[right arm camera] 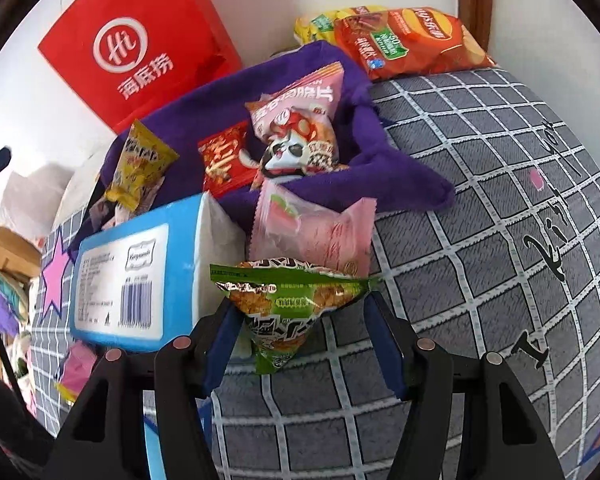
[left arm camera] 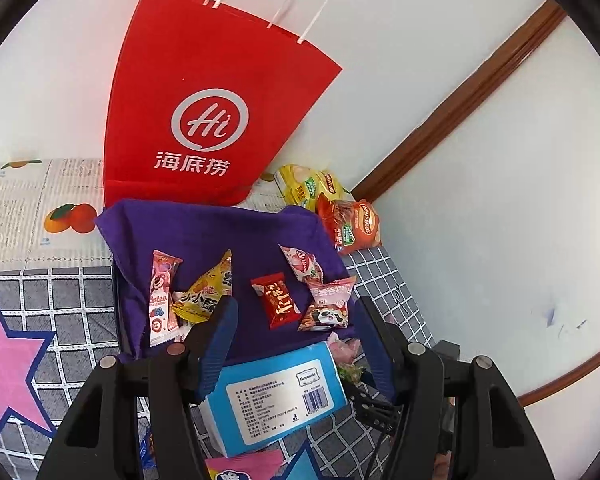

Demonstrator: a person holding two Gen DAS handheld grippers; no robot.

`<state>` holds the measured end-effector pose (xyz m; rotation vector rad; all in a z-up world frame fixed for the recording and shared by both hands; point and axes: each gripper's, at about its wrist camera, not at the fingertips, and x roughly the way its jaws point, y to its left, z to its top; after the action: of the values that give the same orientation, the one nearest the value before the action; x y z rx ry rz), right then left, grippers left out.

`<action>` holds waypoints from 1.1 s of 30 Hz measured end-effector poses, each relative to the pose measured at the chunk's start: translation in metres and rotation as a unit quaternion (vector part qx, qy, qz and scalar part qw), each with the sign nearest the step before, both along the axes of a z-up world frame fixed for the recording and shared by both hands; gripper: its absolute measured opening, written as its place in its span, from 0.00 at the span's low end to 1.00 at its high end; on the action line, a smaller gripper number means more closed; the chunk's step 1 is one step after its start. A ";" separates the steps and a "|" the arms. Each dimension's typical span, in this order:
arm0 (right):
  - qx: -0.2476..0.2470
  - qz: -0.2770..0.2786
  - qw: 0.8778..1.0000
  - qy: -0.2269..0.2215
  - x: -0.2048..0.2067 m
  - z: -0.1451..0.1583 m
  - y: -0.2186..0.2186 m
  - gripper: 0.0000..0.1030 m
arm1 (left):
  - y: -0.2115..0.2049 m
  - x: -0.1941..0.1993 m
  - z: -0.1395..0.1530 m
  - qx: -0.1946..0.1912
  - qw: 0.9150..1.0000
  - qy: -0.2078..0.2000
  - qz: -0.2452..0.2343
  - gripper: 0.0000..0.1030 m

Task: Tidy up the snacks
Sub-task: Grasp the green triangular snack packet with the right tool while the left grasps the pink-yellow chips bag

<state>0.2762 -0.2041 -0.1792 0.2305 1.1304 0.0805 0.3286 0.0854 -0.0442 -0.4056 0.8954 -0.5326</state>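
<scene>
R gripper point(right arm camera: 300, 316) pinches green snack packet point(right arm camera: 296, 300), bottom center. L gripper point(left arm camera: 296, 332) spread, empty. Blue tissue pack point(left arm camera: 276, 392) partly hidden by its fingers. Snacks on purple cloth point(left arm camera: 220, 232), checked bedding point(right arm camera: 460, 240); red bag point(left arm camera: 204, 92) vs white wall, top.

The purple cloth point(left arm camera: 228, 240) was crowded with small snack packets, leaving a bare strip along its far edge. The red paper bag point(left arm camera: 204, 92) stood upright at that edge, against the wall, blocking approach from behind. The blue tissue pack point(right arm camera: 140, 268) obstructed the near side. The checked bedding point(right arm camera: 480, 248) right of the cloth lay open.
</scene>
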 end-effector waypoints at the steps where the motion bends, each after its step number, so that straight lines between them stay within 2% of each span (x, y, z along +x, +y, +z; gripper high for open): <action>1: 0.002 -0.002 1.000 -0.002 0.001 -0.001 -0.001 0.59 | -0.001 -0.001 0.001 0.000 1.000 -0.001 -0.001 0.56; 5: 0.027 -0.009 1.000 -0.001 0.006 -0.010 -0.003 0.57 | -0.003 -0.005 0.005 0.002 1.000 -0.008 -0.007 0.56; 6: 0.029 -0.009 1.000 0.003 0.007 -0.013 -0.003 0.55 | -0.003 -0.006 0.005 0.002 1.000 -0.009 -0.008 0.56; 8: 0.046 -0.007 0.999 -0.009 0.005 -0.014 -0.006 0.43 | -0.004 -0.008 0.007 0.002 1.000 -0.012 -0.008 0.56; 10: 0.046 -0.005 0.999 -0.027 -0.002 -0.008 -0.008 0.40 | -0.004 -0.009 0.009 0.004 1.000 -0.016 -0.007 0.56; 17: 0.007 0.006 0.997 -0.079 -0.046 0.023 -0.021 0.38 | -0.009 -0.014 0.012 0.019 1.000 -0.023 -0.001 0.56; 22: -0.022 0.029 0.996 -0.083 -0.078 0.028 -0.027 0.38 | -0.015 -0.023 0.019 0.040 0.998 -0.039 -0.005 0.56; 27: 0.015 0.042 0.997 -0.065 -0.097 0.010 -0.037 0.38 | -0.008 -0.044 0.024 0.044 0.998 -0.040 0.014 0.56; 33: 0.035 0.030 0.996 -0.070 -0.095 -0.006 -0.043 0.39 | 0.002 -0.086 0.002 0.072 0.997 -0.028 0.021 0.57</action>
<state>0.1812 -0.2468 -0.1849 0.2498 0.9958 0.1865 0.2428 0.0871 -0.0426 -0.2768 0.8630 -0.4354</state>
